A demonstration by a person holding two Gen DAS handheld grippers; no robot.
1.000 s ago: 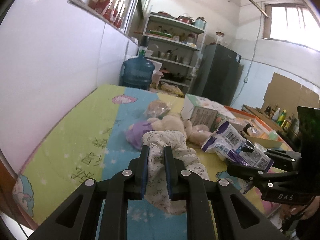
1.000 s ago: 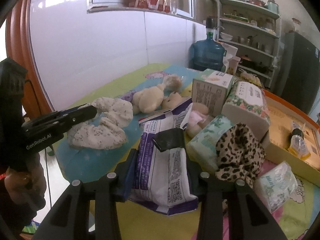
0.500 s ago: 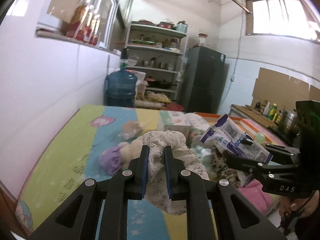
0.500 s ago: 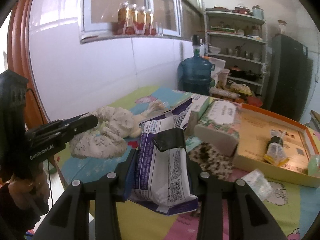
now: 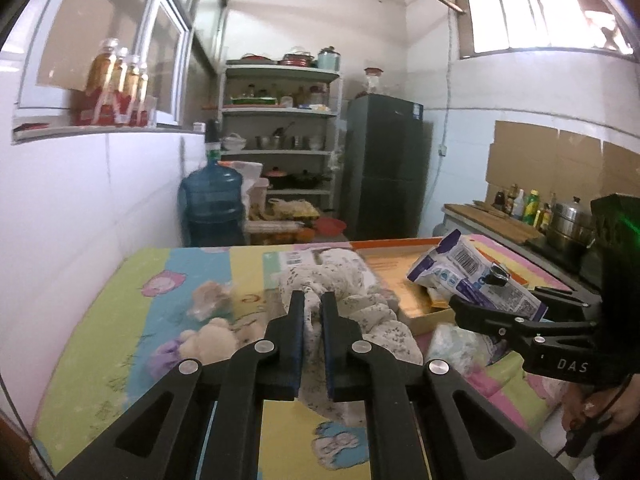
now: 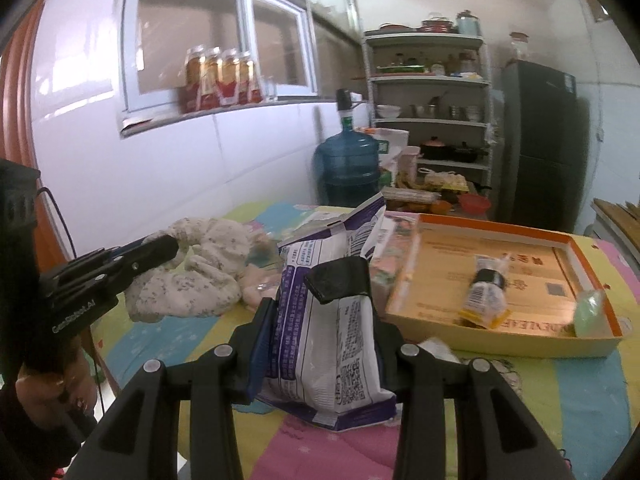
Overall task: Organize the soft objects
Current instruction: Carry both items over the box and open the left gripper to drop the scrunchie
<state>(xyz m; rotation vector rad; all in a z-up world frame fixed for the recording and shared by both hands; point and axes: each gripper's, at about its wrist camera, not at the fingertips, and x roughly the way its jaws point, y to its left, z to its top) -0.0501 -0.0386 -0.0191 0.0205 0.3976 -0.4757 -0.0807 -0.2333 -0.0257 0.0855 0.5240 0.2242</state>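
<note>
Pinching a floral cloth [image 5: 360,312] between nearly closed jaws, the left gripper [image 5: 312,300] holds it above the colourful mat [image 5: 100,340], left of the orange-rimmed box [image 6: 520,332]. Beside the box, the right gripper [image 6: 320,320] clamps a purple-and-white packet [image 6: 332,352] above the mat.

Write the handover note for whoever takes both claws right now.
Left claw: shut on the floral cloth, lifted off the mat.
Right claw: shut on the purple-and-white soft pack, also lifted.
Shallow orange-rimmed box: already holds a small wrapped bottle and a pale green pouch.
Loose on the cartoon mat: cream plush toy, a clear-wrapped item behind it.
Left to do: set down both held things, probably in the box, then gather the loose ones.
</note>
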